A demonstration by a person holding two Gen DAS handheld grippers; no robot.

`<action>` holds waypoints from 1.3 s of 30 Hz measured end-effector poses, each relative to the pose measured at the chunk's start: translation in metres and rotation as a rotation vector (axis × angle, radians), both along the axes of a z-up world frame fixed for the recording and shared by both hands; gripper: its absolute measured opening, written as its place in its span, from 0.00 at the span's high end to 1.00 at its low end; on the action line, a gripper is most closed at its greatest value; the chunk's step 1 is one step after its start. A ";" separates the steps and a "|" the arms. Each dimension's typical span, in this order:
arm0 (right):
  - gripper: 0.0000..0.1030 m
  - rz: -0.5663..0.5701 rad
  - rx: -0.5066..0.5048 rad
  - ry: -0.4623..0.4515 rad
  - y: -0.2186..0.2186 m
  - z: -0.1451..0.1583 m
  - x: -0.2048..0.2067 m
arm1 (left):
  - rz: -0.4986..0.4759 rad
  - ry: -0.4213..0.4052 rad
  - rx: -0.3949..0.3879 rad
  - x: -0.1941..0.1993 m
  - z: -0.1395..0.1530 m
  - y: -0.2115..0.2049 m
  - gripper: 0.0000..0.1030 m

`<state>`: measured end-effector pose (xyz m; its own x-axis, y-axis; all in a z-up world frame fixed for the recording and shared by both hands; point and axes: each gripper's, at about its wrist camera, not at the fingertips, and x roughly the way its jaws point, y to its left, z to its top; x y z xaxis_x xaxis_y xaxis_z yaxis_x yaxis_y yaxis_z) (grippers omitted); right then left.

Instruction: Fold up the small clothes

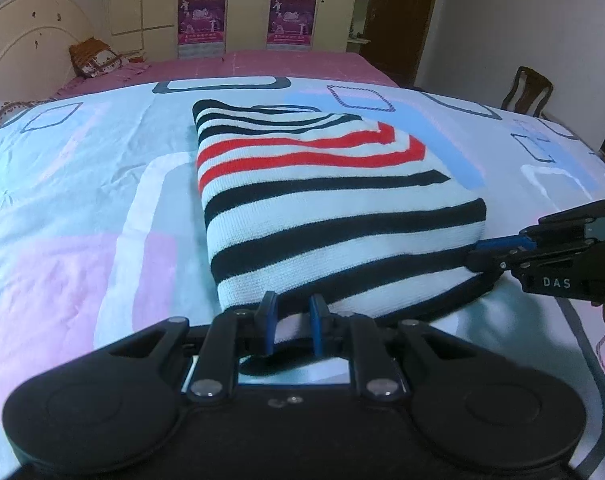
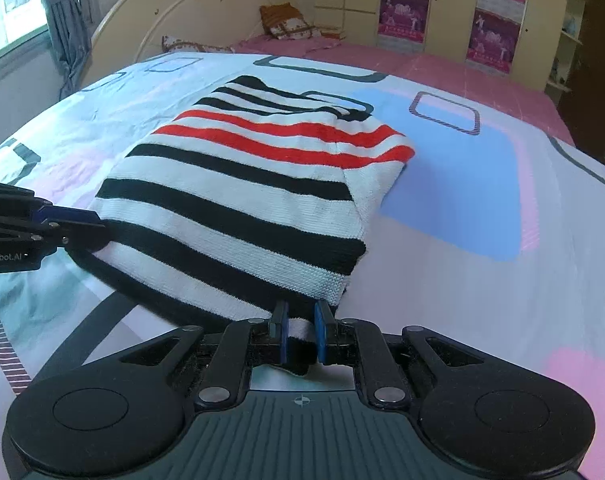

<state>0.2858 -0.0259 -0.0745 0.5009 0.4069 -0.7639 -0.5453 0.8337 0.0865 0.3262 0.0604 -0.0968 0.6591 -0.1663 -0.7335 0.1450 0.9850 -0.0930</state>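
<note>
Left wrist view: a knitted sweater [image 1: 326, 208] lies folded into a thick, roughly oblong pad in the middle of the frame, on a quilt [image 1: 82, 200]. It is white with black bands; three red bands cross its upper half. Its long axis runs from the lower centre up toward the upper centre, leaning slightly left, and the stripes run across it. The knit is finely ribbed and soft, the corners are rounded, and a black hem edges the near end. The left gripper [image 1: 293, 326], black with blue pads, sits at the bottom centre, its jaws drawn narrow and pinching the near hem. The right gripper [image 1: 486, 254] enters from the right edge and is closed on the sweater's lower right corner. The quilt is smooth cotton, pale blue and pink with rounded rectangles printed on it.

Right wrist view: the sweater [image 2: 242, 200] fills the centre, its long axis running from the bottom centre toward the upper left-centre. The red bands lie at the far end, and a folded layer forms a rounded bulge at the right. The right gripper [image 2: 300, 334], at the bottom centre, has its jaws narrow, with the striped hem clamped between the blue pads. The left gripper [image 2: 86, 228] reaches in from the left edge, closed on the near left corner. The quilt [image 2: 482, 280] shows a large blue panel to the right.
</note>
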 end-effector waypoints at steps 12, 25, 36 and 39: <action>0.87 -0.013 0.033 0.028 -0.006 0.004 0.004 | 0.024 0.004 0.088 -0.003 0.007 -0.015 0.71; 0.07 -0.169 0.034 -0.057 -0.057 0.049 -0.075 | 0.154 -0.103 0.120 -0.093 0.051 -0.051 0.00; 0.00 -0.233 0.121 -0.090 -0.086 0.092 -0.136 | 0.170 -0.142 0.086 -0.139 0.086 -0.073 0.00; 0.00 -0.242 0.117 -0.103 -0.091 0.102 -0.153 | 0.173 -0.154 0.081 -0.155 0.092 -0.078 0.00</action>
